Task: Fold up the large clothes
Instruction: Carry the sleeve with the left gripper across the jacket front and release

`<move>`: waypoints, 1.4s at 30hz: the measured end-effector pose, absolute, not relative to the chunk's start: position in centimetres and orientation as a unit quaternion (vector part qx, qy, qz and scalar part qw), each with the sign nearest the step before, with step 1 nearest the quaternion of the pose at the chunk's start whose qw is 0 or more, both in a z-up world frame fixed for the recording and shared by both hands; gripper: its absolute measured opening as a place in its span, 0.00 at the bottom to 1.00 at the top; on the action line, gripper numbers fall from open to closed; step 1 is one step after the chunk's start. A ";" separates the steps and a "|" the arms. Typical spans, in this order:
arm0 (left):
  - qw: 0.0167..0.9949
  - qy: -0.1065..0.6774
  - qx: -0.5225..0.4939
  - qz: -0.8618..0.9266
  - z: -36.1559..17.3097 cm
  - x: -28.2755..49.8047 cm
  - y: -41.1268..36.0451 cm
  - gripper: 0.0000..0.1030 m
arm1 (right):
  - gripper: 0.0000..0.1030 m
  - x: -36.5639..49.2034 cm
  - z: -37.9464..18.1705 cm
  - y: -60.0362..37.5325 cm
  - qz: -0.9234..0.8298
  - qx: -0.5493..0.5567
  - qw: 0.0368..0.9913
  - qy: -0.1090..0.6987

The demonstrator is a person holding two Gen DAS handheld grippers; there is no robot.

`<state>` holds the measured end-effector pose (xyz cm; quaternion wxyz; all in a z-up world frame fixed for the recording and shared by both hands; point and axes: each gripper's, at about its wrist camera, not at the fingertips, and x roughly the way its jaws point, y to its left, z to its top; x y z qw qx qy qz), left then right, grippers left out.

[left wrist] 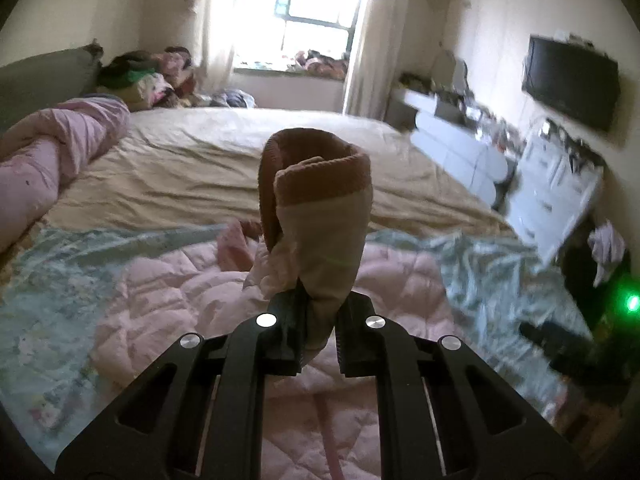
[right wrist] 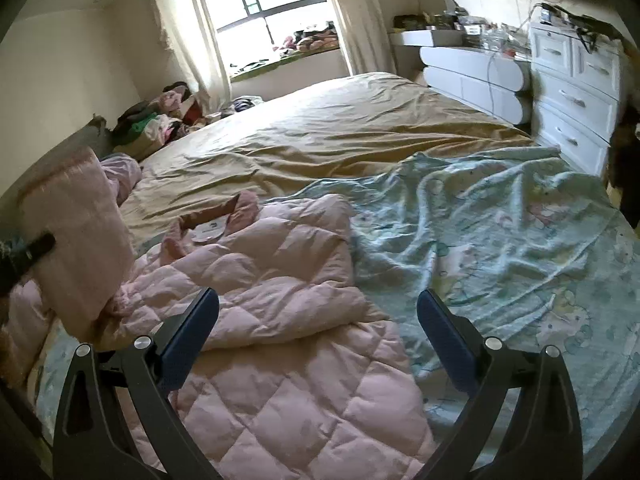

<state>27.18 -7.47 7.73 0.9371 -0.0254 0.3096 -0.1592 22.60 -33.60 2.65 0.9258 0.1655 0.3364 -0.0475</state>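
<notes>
The left tongs (left wrist: pixel 318 344) are pinching a sleeve cuff (left wrist: pixel 320 184) of the pink quilted jacket (right wrist: pixel 260 280), held up above the near-left part of the bed (right wrist: pixel 320 128). The right tongs (right wrist: pixel 318 336) are spread and empty, hovering over the jacket's body, which runs lengthwise away from them, its free side edge towards the right.

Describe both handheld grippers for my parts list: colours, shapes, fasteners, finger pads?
The left gripper is black, with angular linkage arms with slot cutouts, round silver pivot pins, and ribbed black fingers. The right gripper has dark grey curved arms with slot cutouts, the same silver pins, and flat dark blue pads. No cables, markings or sleeves show.
</notes>
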 end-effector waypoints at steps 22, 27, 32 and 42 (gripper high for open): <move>0.892 0.375 0.129 -0.218 -4.3 23.9 -13.6 0.14 | 0.96 23.5 2.3 -32.7 -0.068 0.141 0.922 0.355; 0.876 0.392 0.121 -0.255 -4.9 23.3 -14.0 0.44 | 0.96 23.7 2.6 -32.0 -0.052 0.142 0.921 0.358; 0.864 0.387 0.122 -0.298 -4.2 21.3 -14.7 0.66 | 0.96 24.1 2.6 -31.2 -0.027 0.157 0.915 0.370; 0.876 0.392 0.141 -0.244 -2.6 20.7 -9.6 0.91 | 0.96 26.1 1.9 -27.8 0.015 0.176 0.904 0.389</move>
